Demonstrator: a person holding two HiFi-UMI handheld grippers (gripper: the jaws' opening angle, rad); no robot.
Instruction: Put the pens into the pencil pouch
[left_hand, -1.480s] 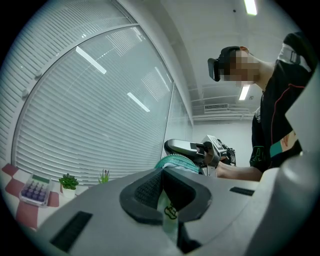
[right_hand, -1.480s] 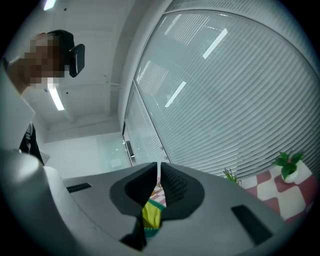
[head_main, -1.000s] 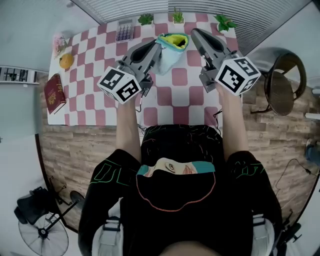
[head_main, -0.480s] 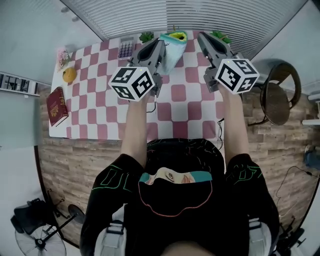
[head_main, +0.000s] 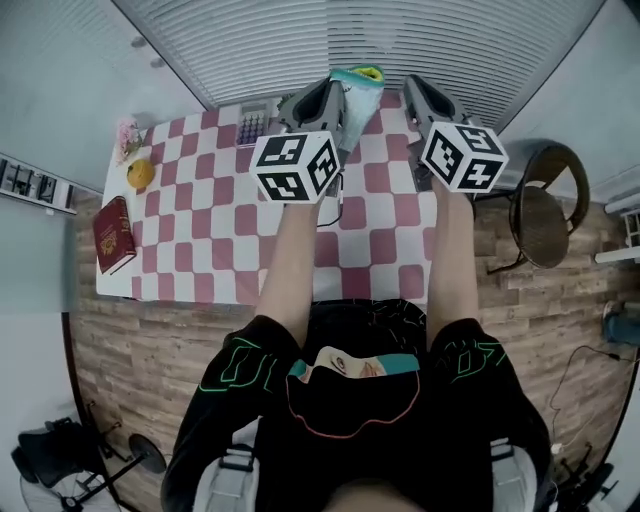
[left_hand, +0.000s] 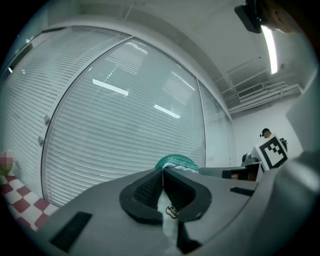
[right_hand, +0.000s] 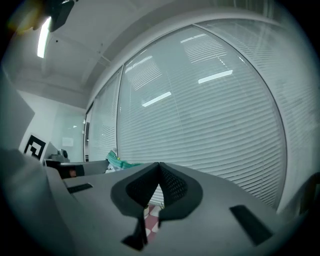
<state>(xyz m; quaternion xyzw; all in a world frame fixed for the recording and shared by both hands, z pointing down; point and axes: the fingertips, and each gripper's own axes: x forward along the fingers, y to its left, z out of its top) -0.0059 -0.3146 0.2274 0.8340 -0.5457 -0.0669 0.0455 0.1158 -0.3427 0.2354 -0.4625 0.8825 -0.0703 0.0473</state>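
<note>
my left tool (left_hand: 162, 186) was clenched on the pencil pouch (head_main: 356, 92), holding it above the checked tabletop (head_main: 230, 230). my right tool (right_hand: 159, 175) was clenched on nothing, beside it. no pens showed, so i judged packing done. next: lower the pouch gently.

Pencil pouch (left_hand: 167, 220): soft pale matt cloth, pinched between left gripper (left_hand: 163, 172) pads (left_hand: 150, 189); ribbed green edge just past the fingertips. Pads there and on right gripper (right_hand: 159, 167): black, matt, fine dotted texture. Shells: smooth matt grey plastic. Below the fingers: matt checked tablecloth (head_main: 215, 230), wood-look plank floor (head_main: 140, 370). Ahead of the fingertips: smooth pale blinds (left_hand: 110, 125).
</note>
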